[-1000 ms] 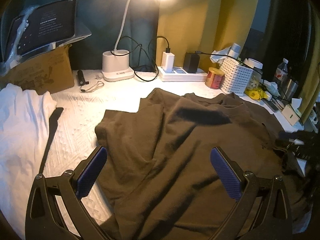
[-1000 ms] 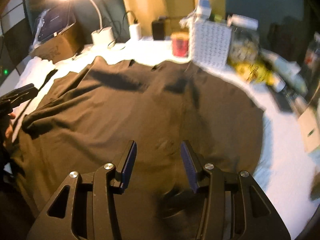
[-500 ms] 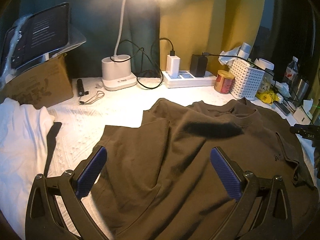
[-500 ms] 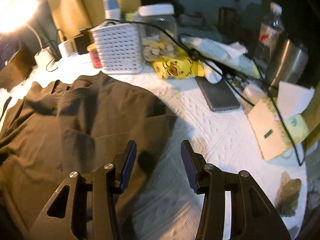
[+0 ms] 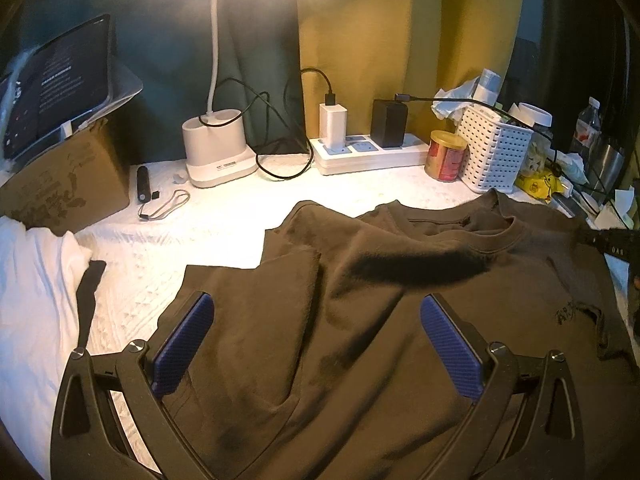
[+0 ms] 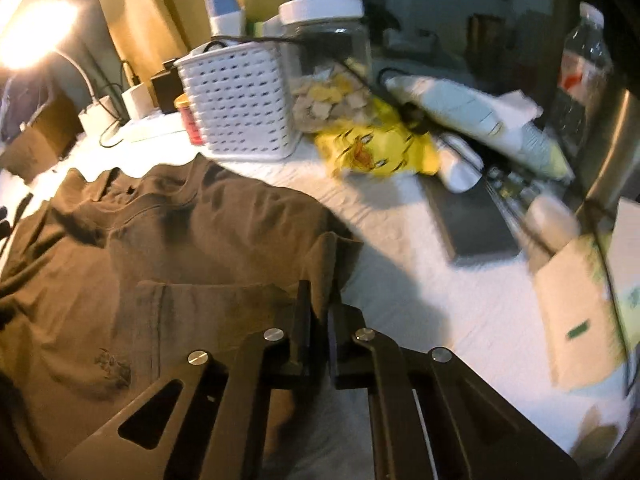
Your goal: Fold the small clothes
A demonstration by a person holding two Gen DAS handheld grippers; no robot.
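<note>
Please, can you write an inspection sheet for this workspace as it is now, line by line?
Surface: white textured cover, lit by the desk lamp.
Job's things: brown T-shirt spread out, wrinkled; white cloth beside it.
Clutter: white basket, red can, snack jar, yellow packet, cardboard box.
Grippers: left gripper open above the shirt; right gripper shut on the shirt's edge.
Cables: black cables at the power strip.
Surroundings: tablet, yellow wall.
</note>
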